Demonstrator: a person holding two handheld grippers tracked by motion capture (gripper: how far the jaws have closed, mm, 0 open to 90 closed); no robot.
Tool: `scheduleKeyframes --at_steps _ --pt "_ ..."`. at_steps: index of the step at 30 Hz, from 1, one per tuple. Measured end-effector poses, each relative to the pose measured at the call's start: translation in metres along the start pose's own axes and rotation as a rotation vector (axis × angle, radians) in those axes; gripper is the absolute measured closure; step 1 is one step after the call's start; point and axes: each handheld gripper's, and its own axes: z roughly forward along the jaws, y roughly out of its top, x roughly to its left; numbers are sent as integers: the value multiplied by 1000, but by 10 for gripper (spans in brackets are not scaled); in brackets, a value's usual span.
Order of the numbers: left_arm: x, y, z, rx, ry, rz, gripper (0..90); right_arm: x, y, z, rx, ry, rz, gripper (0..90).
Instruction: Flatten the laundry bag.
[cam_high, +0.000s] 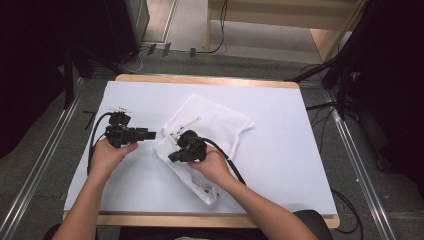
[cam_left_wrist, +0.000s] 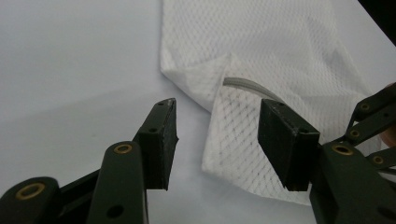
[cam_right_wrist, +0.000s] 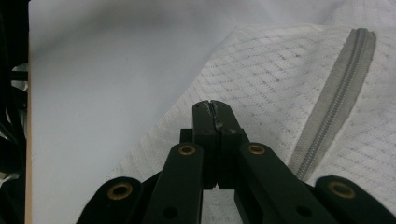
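A white mesh bag (cam_high: 220, 125) with a grey zipper (cam_right_wrist: 341, 102) lies crumpled on the white table top (cam_high: 285, 155). My left gripper (cam_high: 152, 134) is held just left of the bag and points at it. Its jaws stand open in the left gripper view (cam_left_wrist: 217, 135), with a folded bag corner (cam_left_wrist: 233, 140) lying beyond the gap and untouched by the pads. My right gripper (cam_high: 171, 158) hovers over the bag's near left part. In the right gripper view (cam_right_wrist: 215, 107) its jaws are pressed together above the mesh (cam_right_wrist: 271, 70), with nothing visibly between them.
The table's wooden edge (cam_high: 210, 80) runs along the far side, with cables and dark stands on the floor beyond. A cable (cam_high: 232, 165) trails from my right gripper across the bag. Bare white table surface lies to the right of the bag.
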Motion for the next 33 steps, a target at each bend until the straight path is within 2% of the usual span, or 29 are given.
scheduleKeyframes --at_steps 3,5,11,12,13,14,15,17,18,21,23,25,26,27,29,30,31,32,33 --pt "0 -5 14 38 -21 -1 485 0 1 -3 -9 -4 -5 900" --pt "0 -6 22 56 -9 15 484 0 1 -3 -9 -5 -2 900" --pt "-5 -7 36 87 -26 45 485 -1 0 -3 -4 -6 2 900" --pt "-6 -7 37 93 -28 45 557 -1 0 -3 -3 -7 3 900" --pt "-8 -7 40 108 -33 54 557 -1 0 -3 -3 -7 3 900" --pt "-10 -7 41 113 -27 53 610 -1 0 -3 -2 -6 3 900" --pt "-11 -6 42 118 -31 60 706 -1 -1 -3 -1 -7 3 900" --pt "-13 -6 42 117 -46 49 856 -2 -1 -5 -5 -6 -1 900" --pt "-14 -5 42 114 -58 46 899 -2 -1 -7 -7 -7 1 900" --pt "-17 -3 38 130 -63 59 900 -4 -3 -18 -24 -15 1 900" --pt "-20 -1 30 110 -61 64 900 -8 -7 -33 -43 -40 11 900" --pt "-21 0 20 95 -61 66 900 -10 -8 -37 -50 -47 12 900" --pt "-21 0 13 82 -60 66 900 -17 -12 -48 -61 -75 21 900" --pt "-19 -1 4 68 -62 59 900 -18 -13 -51 -63 -86 31 900" --pt "-18 -1 -2 63 -60 56 900 -22 -15 -56 -67 -98 33 900" --pt "-18 -2 -6 60 -58 56 900 -29 -18 -67 -84 -118 53 892" --pt "-17 -3 -8 58 -49 54 900 -29 -18 -67 -84 -118 53 892" --pt "-15 -4 -12 55 -46 51 900 -35 -23 -78 -101 -144 66 876" --pt "-15 -4 -12 55 -46 51 900 -35 -23 -78 -101 -144 66 876"
